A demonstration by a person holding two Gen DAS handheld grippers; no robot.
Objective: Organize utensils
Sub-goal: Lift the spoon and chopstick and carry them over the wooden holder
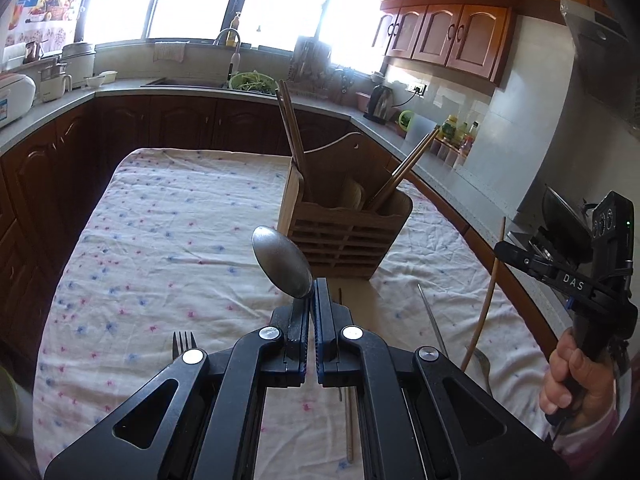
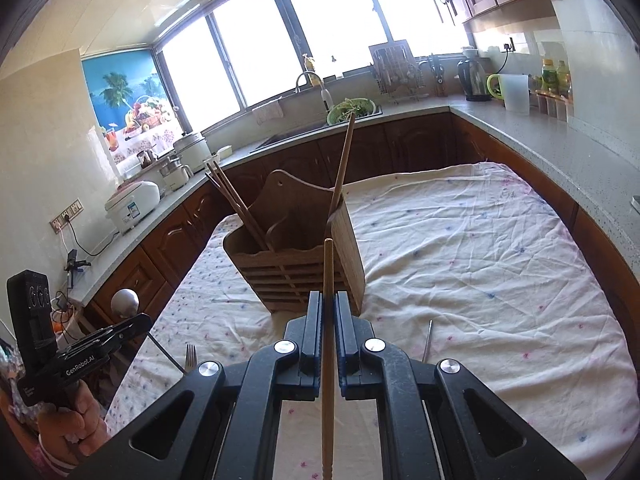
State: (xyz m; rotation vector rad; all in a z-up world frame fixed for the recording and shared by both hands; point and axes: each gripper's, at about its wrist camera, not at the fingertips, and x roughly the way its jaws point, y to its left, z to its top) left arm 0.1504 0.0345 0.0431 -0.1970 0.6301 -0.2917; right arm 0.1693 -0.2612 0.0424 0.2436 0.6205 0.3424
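Note:
A wooden utensil holder [image 1: 344, 236] stands on the cloth-covered table [image 1: 160, 240], with chopsticks [image 1: 290, 120] leaning in its left and right compartments. My left gripper [image 1: 311, 300] is shut on a metal spoon [image 1: 282, 262], held just in front of the holder. My right gripper [image 2: 329, 312] is shut on a single wooden chopstick [image 2: 328, 320], held upright in front of the holder [image 2: 296, 256]. The right gripper [image 1: 560, 276] shows at the right edge of the left wrist view. The left gripper [image 2: 120, 332] with the spoon [image 2: 125, 302] shows at the left of the right wrist view.
A fork [image 1: 184, 344], a metal chopstick [image 1: 434, 322] and another utensil lie on the cloth near me. Kitchen counters [image 2: 520, 136] with a sink, kettle and rice cooker [image 2: 132, 204] surround the table.

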